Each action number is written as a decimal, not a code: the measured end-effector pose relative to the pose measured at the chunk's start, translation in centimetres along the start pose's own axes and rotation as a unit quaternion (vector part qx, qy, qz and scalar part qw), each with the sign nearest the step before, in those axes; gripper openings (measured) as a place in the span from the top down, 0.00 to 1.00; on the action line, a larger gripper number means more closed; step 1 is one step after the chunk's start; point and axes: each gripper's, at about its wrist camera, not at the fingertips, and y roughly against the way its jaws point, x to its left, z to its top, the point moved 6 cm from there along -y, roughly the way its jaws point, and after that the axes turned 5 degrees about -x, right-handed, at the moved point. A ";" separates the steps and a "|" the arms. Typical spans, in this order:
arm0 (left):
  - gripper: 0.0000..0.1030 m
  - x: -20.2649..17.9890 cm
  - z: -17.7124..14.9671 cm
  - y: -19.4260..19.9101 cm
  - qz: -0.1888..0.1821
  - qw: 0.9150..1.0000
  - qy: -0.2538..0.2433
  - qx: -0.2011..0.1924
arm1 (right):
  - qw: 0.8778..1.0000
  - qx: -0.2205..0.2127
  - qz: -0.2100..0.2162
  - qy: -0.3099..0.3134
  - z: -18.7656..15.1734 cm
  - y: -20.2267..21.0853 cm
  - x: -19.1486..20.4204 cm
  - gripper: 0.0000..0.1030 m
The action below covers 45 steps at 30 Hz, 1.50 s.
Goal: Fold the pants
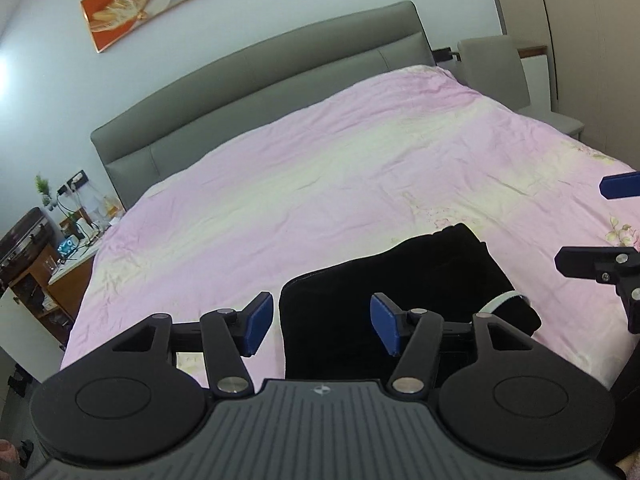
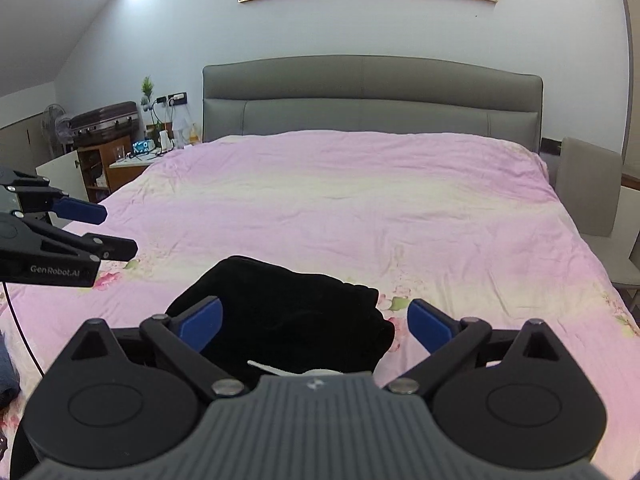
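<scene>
A pair of black pants [image 1: 400,280] lies folded into a compact bundle on the pink bedspread [image 1: 320,160], near the bed's front edge. A white strip [image 1: 502,300] shows at one end of the bundle. My left gripper [image 1: 322,322] hovers above the bundle's left part, open, with nothing between its blue pads. In the right wrist view the pants [image 2: 288,312] lie just ahead of my right gripper [image 2: 316,325], which stands wide open and empty above them. The left gripper [image 2: 108,230] shows at that view's left edge, and the right gripper [image 1: 600,224] at the left wrist view's right edge.
A grey padded headboard [image 2: 372,96] closes the far end of the bed. A beige chair [image 2: 588,192] stands to the right, a cluttered nightstand [image 2: 136,160] and a suitcase [image 2: 106,120] to the left. Dark blue cloth [image 2: 8,372] lies at the bed's front left.
</scene>
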 end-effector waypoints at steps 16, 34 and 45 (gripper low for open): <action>0.21 -3.2 -8.1 0.0 0.024 0.997 0.054 0.048 | 0.999 0.007 -0.043 -0.017 -8.1 1.9 2.4 0.05; 0.21 -5.8 -9.9 -1.4 -0.007 0.992 0.079 0.099 | 0.998 0.041 -0.047 -0.029 -11.3 -0.1 1.0 0.05; 0.21 -5.6 -9.6 -1.1 -0.005 0.992 0.077 0.101 | 0.998 0.033 -0.044 -0.018 -11.2 0.0 1.3 0.05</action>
